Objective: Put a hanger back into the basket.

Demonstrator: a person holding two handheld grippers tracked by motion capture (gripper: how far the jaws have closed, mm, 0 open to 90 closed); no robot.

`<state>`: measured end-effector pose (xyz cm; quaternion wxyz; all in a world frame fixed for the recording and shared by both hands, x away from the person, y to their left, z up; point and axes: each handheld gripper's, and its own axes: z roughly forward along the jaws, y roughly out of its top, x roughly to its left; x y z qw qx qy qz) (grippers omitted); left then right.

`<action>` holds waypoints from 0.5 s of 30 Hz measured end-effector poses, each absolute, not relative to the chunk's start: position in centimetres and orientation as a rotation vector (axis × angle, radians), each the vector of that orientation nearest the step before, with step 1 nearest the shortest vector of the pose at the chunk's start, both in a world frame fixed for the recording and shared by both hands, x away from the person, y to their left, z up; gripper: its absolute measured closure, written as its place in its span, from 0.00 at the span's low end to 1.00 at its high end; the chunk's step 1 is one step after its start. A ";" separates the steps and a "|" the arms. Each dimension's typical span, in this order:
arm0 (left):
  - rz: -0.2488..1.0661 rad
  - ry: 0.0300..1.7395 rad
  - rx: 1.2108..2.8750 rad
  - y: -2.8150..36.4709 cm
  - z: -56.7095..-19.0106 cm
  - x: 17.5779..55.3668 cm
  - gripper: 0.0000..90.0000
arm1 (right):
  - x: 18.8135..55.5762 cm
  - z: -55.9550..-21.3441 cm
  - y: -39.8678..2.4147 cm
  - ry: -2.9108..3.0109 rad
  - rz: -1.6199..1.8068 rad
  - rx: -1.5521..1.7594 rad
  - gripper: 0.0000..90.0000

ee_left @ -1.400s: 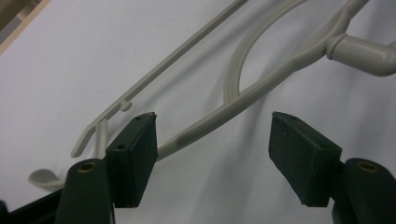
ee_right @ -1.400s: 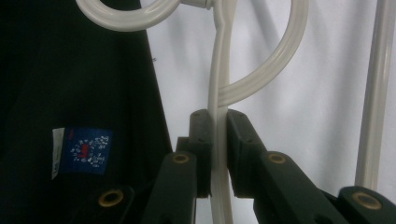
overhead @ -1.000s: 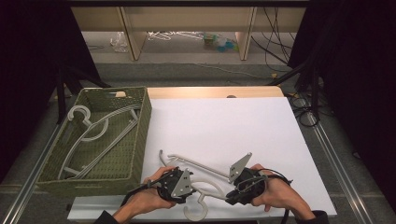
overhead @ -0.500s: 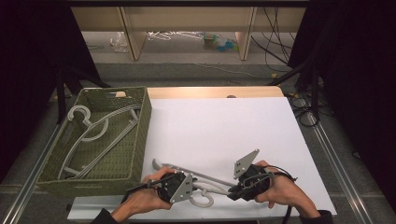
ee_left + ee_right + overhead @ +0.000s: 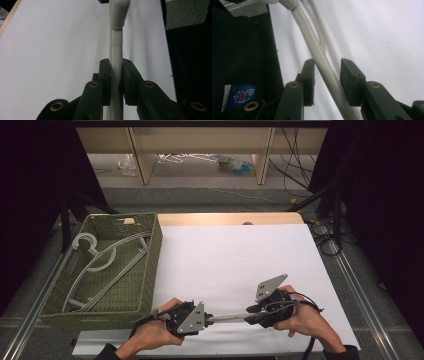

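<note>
A grey plastic hanger (image 5: 227, 318) hangs edge-on just above the white table (image 5: 235, 255) near its front edge, stretched between both grippers. My left gripper (image 5: 206, 319) is shut on one bar of it. In the left gripper view both pads clamp the hanger bar (image 5: 116, 47), and the left gripper (image 5: 116, 75) has just been closing on it. My right gripper (image 5: 249, 316) holds the other end loosely. Its jaws have just been opening. In the right gripper view the hanger bar (image 5: 312, 47) runs between the right gripper's (image 5: 327, 76) parted pads, with a gap on one side.
A green woven basket (image 5: 155, 265) stands at the table's left side with several grey hangers (image 5: 100, 262) lying in it. Beyond the table's far wooden edge (image 5: 225, 218) is a shelf unit with clutter on the floor. Dark drapes flank both sides.
The hanger lay flat on the table; now it is raised and turned edge-on between the grippers. The left jaws have closed on it and the right jaws have parted.
</note>
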<state>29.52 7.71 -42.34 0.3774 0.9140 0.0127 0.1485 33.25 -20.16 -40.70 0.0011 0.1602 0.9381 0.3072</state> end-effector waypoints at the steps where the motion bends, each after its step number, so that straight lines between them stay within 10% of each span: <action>1: 0.354 0.070 2.321 7.8 -42.2 29.6 0.88 | 33.3 -40.7 -20.2 2.931 0.975 0.524 0.69; 15: 0.253 0.416 2.224 10.3 -41.4 31.2 0.88 | 33.7 -38.8 -20.5 2.643 1.133 0.745 0.41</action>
